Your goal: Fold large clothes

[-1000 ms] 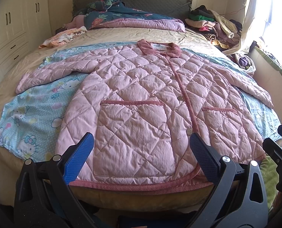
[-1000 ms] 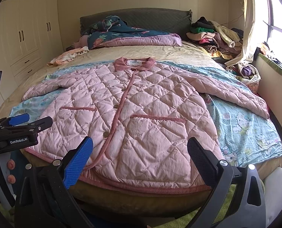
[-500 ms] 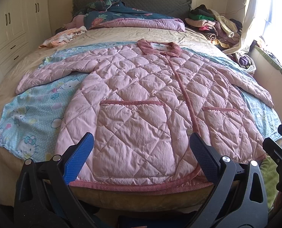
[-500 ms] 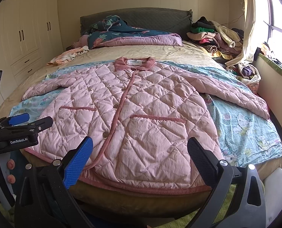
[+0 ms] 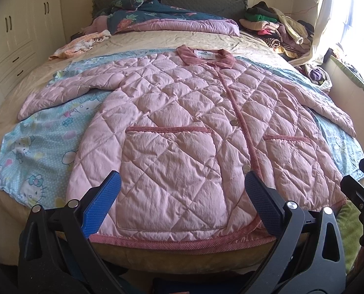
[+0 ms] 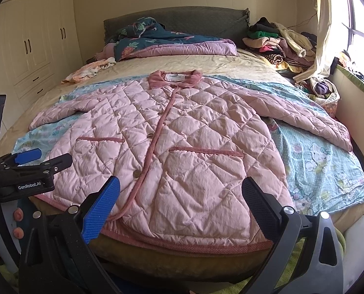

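Across the near half of the bed (image 5: 142, 36) lies the pink quilted jacket (image 5: 187, 132), front up and buttoned, spread flat on a pale blue cartoon-print sheet (image 5: 35, 147). Its collar (image 5: 204, 56) points to the far headboard, and its ribbed hem (image 5: 182, 241) runs right along the near edge of the mattress. Both sleeves are stretched out, one to the left (image 5: 66, 95) and one to the right (image 6: 311, 122). By my reading no fold has been made yet: the jacket is only laid out, and the sleeves, sides and length all remain to be turned in.

Left gripper (image 5: 182, 205) and right gripper (image 6: 179, 204) hover just off the near edge over the hem, jaws spread wide and empty, touching nothing. They stand side by side (the left one's body shows at the left margin of the right wrist view).

For room: the far part of the bed carries a dark floral quilt (image 6: 157, 39), a small crumpled peach garment (image 6: 89, 71) at far left, and a heap of clothes (image 6: 280, 41) at far right, all well apart from the jacket. The right cuff lies near the bed's right edge, so that sleeve has little margin; the left sleeve has bare sheet around it. The hem on the near edge could slide off if tugged toward the person.
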Demonstrator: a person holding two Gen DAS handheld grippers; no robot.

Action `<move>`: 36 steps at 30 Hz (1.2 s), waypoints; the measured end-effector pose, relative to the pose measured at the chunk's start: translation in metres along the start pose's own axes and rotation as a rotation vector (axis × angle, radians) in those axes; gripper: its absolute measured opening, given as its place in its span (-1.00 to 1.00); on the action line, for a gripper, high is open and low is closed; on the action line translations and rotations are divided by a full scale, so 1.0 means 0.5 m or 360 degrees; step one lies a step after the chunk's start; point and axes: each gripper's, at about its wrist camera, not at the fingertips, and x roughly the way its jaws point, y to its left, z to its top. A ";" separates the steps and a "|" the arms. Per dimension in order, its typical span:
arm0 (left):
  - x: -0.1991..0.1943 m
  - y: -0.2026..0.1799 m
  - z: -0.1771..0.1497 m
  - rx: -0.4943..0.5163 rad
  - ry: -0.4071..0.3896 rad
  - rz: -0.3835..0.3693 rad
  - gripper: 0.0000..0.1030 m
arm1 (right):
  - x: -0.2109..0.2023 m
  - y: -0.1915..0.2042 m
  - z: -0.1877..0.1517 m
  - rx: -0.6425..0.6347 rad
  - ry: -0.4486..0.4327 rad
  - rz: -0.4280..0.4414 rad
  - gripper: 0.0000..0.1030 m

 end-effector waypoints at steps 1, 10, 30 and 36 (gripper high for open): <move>0.002 0.002 0.000 -0.0001 0.0000 0.0002 0.83 | 0.001 0.006 0.001 -0.0002 0.0001 0.0006 0.92; 0.013 0.013 0.043 -0.0038 0.0002 -0.0013 0.83 | 0.030 -0.006 0.028 0.0006 0.0020 0.0046 0.92; 0.062 0.032 0.158 -0.0104 0.0007 0.0006 0.83 | 0.098 -0.055 0.169 0.0114 -0.0005 0.0125 0.92; 0.079 0.026 0.192 -0.0115 0.0026 -0.0012 0.83 | 0.121 -0.075 0.211 0.0170 -0.0017 0.0128 0.92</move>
